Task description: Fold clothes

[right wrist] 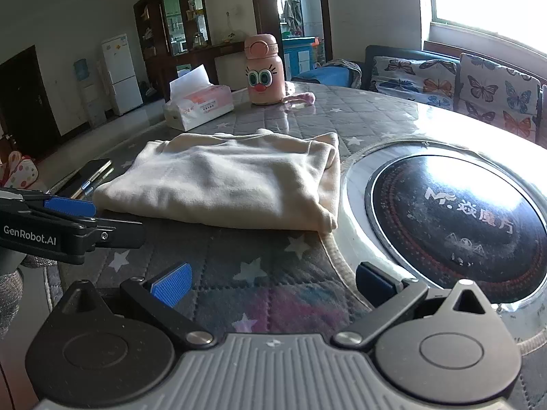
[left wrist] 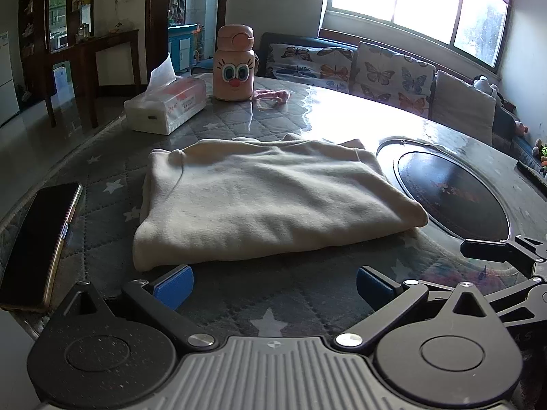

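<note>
— Garment position? 
— The cream garment [left wrist: 270, 198] is found folded on the desk [left wrist: 239, 294], between phone [left wrist: 37, 242] and inset hob [left wrist: 451, 198].

— Fingers? 
— Left gripper [left wrist: 273, 285] and right gripper [right wrist: 273, 283] are both spread, nothing held, near the garment's near edge.

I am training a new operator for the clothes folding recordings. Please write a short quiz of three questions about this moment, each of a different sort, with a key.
1. True or false: the cream garment lies folded on the quilted table cover, and no gripper holds it.
2. Multiple choice: what lies on the table beside the garment, on the far side from the round black cooktop? A) a dark phone B) a pair of scissors C) a plate
3. Fill in: behind the garment stand a tissue pack and a pink ______ with a cartoon face.

Key
1. True. The left gripper and the right gripper both have their fingers spread, short of the garment.
2. A, the phone.
3. Bottle.
</note>
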The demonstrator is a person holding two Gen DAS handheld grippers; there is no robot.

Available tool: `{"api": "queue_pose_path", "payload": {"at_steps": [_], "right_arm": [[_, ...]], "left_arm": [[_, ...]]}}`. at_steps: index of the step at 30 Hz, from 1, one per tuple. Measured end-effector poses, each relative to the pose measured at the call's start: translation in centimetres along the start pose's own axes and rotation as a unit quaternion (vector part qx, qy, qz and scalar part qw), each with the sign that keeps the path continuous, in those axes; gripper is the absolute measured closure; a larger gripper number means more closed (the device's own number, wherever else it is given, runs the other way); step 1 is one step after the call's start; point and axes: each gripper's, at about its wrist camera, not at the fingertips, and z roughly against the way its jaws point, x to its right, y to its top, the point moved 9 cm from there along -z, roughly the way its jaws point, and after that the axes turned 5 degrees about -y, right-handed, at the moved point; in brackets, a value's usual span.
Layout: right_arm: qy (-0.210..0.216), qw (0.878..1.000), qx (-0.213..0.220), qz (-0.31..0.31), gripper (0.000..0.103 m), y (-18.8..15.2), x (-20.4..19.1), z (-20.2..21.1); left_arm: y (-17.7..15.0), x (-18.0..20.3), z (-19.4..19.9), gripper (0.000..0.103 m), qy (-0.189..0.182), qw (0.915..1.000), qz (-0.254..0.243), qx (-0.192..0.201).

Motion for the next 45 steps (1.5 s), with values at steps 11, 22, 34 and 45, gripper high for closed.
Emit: {"api": "queue_pose_path", "payload": {"at_steps": [11, 22, 34, 45], "right_arm": [[-0.009, 1.000, -0.004, -0.001, 0.000, -0.6, 0.3, 0.3], [-0.015, 1.000, -0.006, -0.002, 0.000, -0.9, 0.4, 0.5], [-0.019, 1.000, -0.005, -0.003, 0.000, -1.1, 0.5, 0.9], [-0.019, 1.000, -0.001, -0.002, 0.000, -1.2, 0.4, 1.5]], "left_arm": [[-0.5, 0.8, -0.2, 0.000, 0.001, 1.0000, -0.003, -0.008], [-0.8, 1.0, -0.3, 0.000, 0.005, 0.9999, -0.004, -0.011], [-1.0, 1.7, 0.0, 0.000, 0.003, 0.9999, -0.006, -0.011], [-1.3, 1.9, 0.3, 0.000, 0.003, 0.9999, -0.007, -0.009]]}}
